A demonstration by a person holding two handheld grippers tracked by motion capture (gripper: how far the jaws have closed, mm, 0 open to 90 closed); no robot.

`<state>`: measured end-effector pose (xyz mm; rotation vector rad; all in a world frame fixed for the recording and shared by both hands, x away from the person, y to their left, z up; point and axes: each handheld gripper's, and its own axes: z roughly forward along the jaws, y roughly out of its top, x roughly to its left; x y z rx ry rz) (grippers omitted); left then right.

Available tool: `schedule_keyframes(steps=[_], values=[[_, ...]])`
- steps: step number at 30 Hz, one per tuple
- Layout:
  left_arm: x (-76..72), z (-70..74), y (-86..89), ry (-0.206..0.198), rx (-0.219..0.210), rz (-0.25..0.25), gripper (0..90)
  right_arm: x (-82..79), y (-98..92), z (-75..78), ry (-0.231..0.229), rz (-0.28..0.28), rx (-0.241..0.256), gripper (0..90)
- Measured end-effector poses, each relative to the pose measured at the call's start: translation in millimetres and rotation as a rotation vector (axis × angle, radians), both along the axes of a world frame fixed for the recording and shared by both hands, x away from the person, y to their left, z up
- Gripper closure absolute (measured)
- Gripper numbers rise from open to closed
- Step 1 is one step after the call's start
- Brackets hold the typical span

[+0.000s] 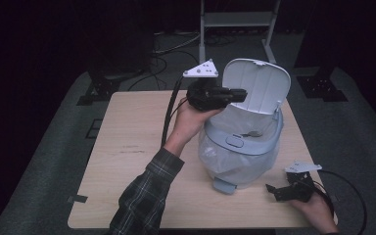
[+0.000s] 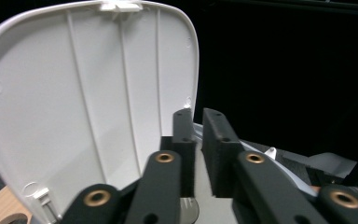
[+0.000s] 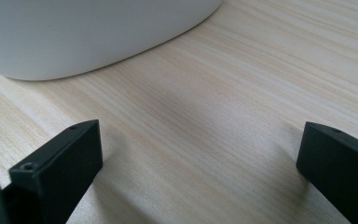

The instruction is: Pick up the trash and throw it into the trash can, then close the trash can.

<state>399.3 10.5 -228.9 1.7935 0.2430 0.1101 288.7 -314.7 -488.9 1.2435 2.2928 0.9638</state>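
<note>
- A white bin (image 1: 242, 147) stood on the wooden table (image 1: 127, 147), a little to the right of the middle.
- Its lid (image 1: 257, 85) was up, standing almost straight at the far side of the bin.
- The lid was pale and smooth, with thin raised lines running down its inside (image 2: 88, 93).
- A thin clear bag (image 1: 215, 156) hung inside the bin and puffed out over its sides.
- A grey pedal (image 1: 223, 185) stuck out at the near bottom of the bin.
- The left gripper (image 1: 240, 94) was held up high at the left edge of the lid.
- Its jaws were nearly together, with just a thin gap, and the lid's edge sat right by that gap.
- It was hard to tell if they were really pinching the lid or just touching it.
- The right gripper (image 1: 274, 192) lay low on the table near the right front corner, just beside the bin.
- Its jaws were wide apart with nothing between them.
- The lid looked light and stiff, but smooth, so it could slip.
- The best place to hold it was probably the thin edge, because the flat part was too wide for the jaws.
- The bin looked light too, so a hard push could maybe slide or tip it.
- The bag looked soft and easy to tear.
</note>
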Motion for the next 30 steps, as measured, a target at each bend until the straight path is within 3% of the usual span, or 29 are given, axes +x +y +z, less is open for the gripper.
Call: schedule_keyframes(steps=[2,9,21,30], values=[[0.1,1.3,2.2,-0.002,0.000,0.008,89.8,0.0,0.0,0.0,0.000,0.000,0.000,0.0],[7.2,9.2,13.2,-0.010,-0.013,0.042,90.0,0.0,0.0,0.0,0.000,0.000,0.000,0.0],[32.4,27.4,27.5,-0.019,-0.053,0.089,90.0,0.0,0.1,0.0,0.000,-0.001,0.002,0.0],[50.0,39.3,27.6,-0.032,-0.064,0.115,90.0,-0.1,0.1,0.0,0.000,-0.001,0.002,0.0]])
